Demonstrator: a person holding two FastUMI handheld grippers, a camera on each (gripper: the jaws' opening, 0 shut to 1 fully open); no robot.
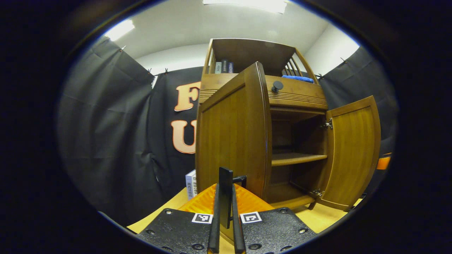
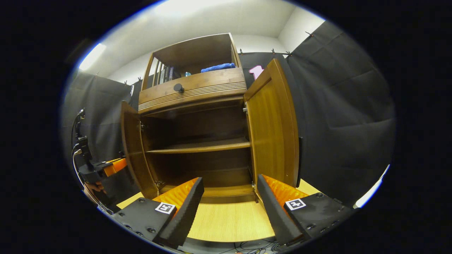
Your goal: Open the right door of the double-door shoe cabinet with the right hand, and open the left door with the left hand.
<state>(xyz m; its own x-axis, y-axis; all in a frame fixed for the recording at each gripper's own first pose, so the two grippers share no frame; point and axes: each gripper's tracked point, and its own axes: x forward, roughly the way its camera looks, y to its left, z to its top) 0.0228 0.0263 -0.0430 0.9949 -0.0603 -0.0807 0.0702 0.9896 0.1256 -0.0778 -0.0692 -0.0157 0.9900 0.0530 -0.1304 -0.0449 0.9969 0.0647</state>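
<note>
Standing wide open, both shoe cabinet doors risk over-swinging: the left gripper pinches the left door's handle, and the right gripper hangs spread near the right door.

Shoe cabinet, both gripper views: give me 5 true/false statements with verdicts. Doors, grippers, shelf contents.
1. Both doors of the shoe cabinet stand open. True: the left door and the right door are both swung out.
2. The right gripper is shut on the right door. False: its fingers are spread apart and hold nothing.
3. The left gripper is shut on the left door's black handle. True: both fingers press on it.
4. Shoes sit on the inner shelf. False: the shelf is bare.
5. A blue cloth lies in the open top compartment. True.
</note>
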